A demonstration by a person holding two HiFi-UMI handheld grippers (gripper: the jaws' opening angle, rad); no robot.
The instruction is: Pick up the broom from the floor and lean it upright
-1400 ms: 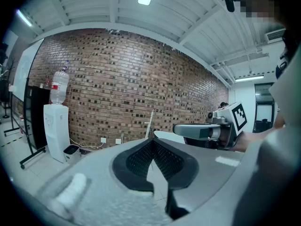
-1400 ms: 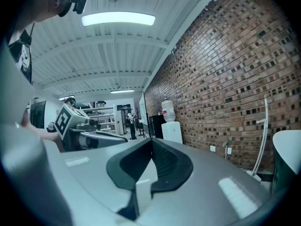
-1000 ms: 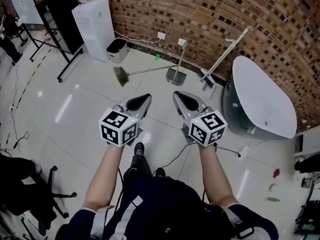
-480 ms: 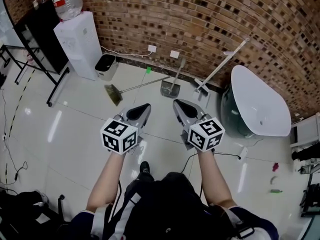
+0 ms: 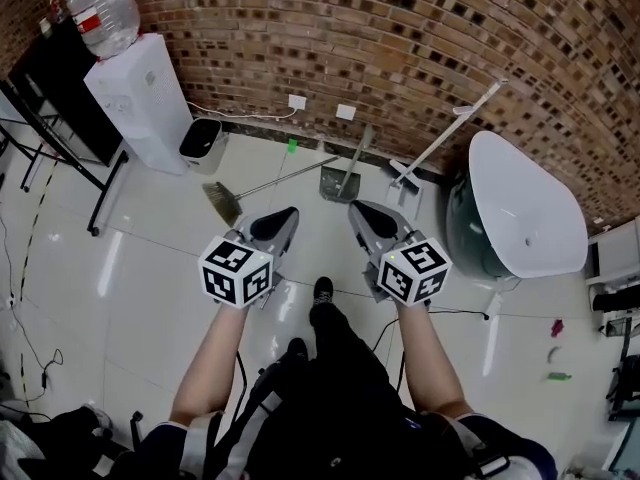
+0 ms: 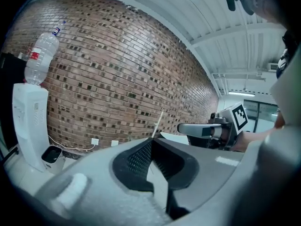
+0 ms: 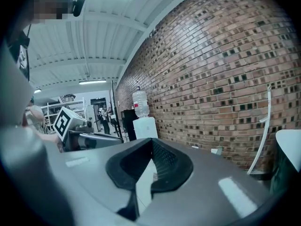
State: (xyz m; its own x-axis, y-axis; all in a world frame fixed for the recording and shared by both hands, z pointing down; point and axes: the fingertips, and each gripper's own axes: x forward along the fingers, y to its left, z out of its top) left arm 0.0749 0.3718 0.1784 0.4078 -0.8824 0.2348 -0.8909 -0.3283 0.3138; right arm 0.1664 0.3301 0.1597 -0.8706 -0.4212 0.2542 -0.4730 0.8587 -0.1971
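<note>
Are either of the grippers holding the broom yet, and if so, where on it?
Nothing is held. The left gripper and the right gripper both have their fingers shut and empty. The broom lies on the floor ahead, untouched.

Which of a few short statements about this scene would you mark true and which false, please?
The broom lies on the floor. True.
The left gripper grips the broom's handle. False: it is shut on nothing and short of the broom.
A water bottle sits on top of the white dispenser. True.
The right gripper has its jaws wide open. False: they are together and empty.
</note>
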